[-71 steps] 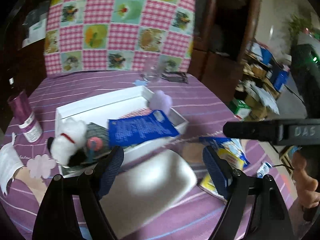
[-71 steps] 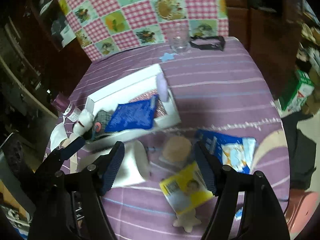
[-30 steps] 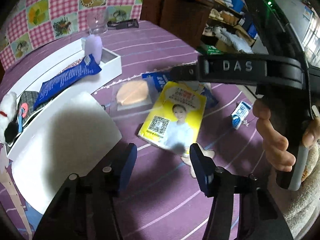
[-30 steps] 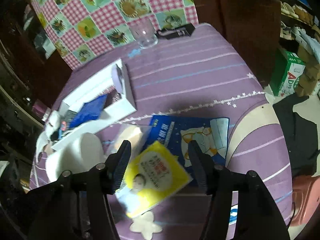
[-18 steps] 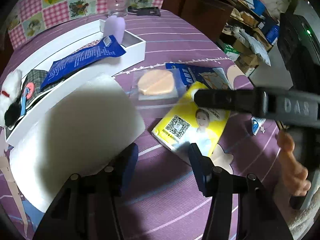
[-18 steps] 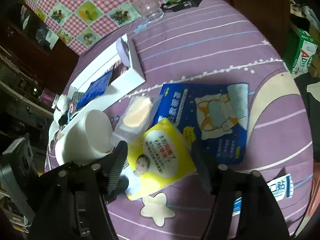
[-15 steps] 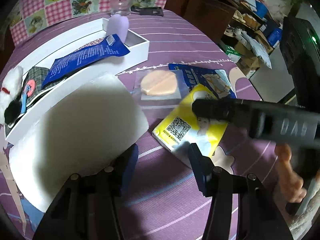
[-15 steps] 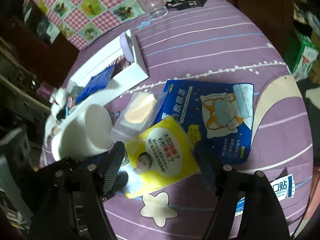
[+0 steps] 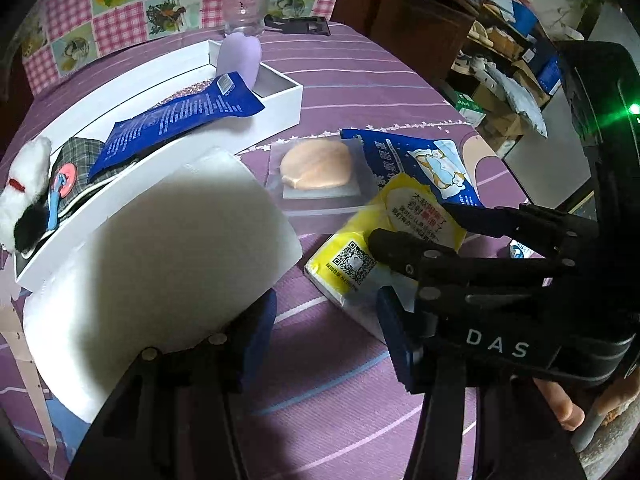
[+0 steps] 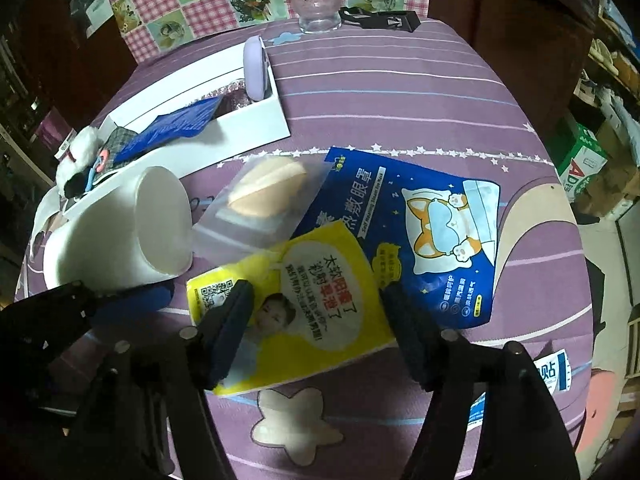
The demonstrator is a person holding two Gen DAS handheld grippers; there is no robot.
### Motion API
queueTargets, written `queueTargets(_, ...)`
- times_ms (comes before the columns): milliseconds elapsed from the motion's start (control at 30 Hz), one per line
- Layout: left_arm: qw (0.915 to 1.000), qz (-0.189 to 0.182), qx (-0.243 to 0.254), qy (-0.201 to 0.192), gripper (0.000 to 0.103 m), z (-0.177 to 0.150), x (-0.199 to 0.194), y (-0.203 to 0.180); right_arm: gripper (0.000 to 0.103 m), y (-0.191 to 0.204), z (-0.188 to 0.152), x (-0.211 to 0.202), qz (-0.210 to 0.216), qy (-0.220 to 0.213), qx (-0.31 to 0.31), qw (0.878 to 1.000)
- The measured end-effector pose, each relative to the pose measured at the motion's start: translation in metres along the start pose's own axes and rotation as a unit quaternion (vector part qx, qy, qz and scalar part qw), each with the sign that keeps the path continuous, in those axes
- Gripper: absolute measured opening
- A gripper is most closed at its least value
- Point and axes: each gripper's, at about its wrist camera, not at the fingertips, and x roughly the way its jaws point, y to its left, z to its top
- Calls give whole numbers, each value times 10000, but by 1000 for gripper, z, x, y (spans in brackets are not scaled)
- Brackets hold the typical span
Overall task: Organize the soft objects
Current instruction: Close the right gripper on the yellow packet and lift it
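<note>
A yellow tissue pack [image 10: 320,300] lies flat on the purple tablecloth. My right gripper [image 10: 316,320] hangs over it, open, one finger at each side of the pack and neither pad pressing. In the left wrist view that right gripper [image 9: 432,236] covers the yellow pack [image 9: 352,264] from the right. My left gripper [image 9: 326,332] is open over bare cloth with nothing between its fingers. Its left finger sits against a white paper roll [image 9: 160,248] that lies on its side. A peach puff in a clear bag [image 10: 264,188] and a blue eye-mask pouch [image 10: 420,232] lie just beyond the yellow pack.
A white tray [image 9: 280,96] at the back left holds a blue pouch [image 9: 180,116], a lilac sponge [image 9: 240,56], a plaid item and a white plush toy [image 9: 24,184]. A glass [image 10: 318,4] stands at the far edge. A small sachet [image 10: 556,372] lies at the right.
The right gripper has come down closer over the yellow pack and its jaws stand wider. The left gripper has hardly moved, only rolled a little beside the white roll.
</note>
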Motion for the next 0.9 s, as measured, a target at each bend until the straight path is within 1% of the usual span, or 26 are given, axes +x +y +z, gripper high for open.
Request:
queueTargets(100, 9999, 105, 47, 59, 52, 1, -2, -1, 71, 1, 0, -1, 6, 17, -21, 10000)
queueTargets(200, 9992, 346, 114, 142, 52, 0, -6, 0, 71, 3, 0, -1, -17, 6, -56, 10000)
queueTargets(267, 9990, 413, 104, 140, 52, 0, -7, 2, 70, 3, -1, -1, -26, -9, -68, 10000)
queueTargets(333, 9990, 417, 63, 132, 52, 1, -7, 4, 65, 3, -2, -3, -63, -38, -65, 10000)
queueTargets(367, 9991, 405, 54, 144, 52, 1, -7, 5, 60, 3, -3, -5, -81, -64, -39, 9999)
queueTargets(400, 9991, 399, 45, 144, 52, 1, -6, 5, 50, 1, -5, -7, -115, -114, -7, 9999)
queueTargets(467, 9992, 394, 45, 111, 52, 1, -8, 6, 39, -1, -6, -12, -189, -205, 16, 9996)
queueTargets(567, 9993, 376, 27, 62, 52, 1, -9, 6, 32, 0, -6, -15, -195, -258, 6, 9995)
queueTargets(600, 9993, 357, 16, 52, 52, 1, -9, 7, 26, 3, -7, -17, -242, -311, -45, 9992)
queueTargets(700, 9995, 317, 7, 32, 52, 2, -10, 7, 22, 6, -8, -25, -273, -446, -103, 9986)
queueTargets(767, 9997, 236, -19, -65, 52, 3, -14, 8, 21, 3, -8, -31, -241, -538, -48, 9982)
queueTargets(833, 9997, 145, -24, -216, 52, 3, -19, 8, 20, -2, -8, -41, -242, -703, 55, 9972)
queueTargets(900, 9992, 72, 6, -394, 52, 4, -26, 6, 20, -7, -8, -50, -140, -838, 193, 9962)
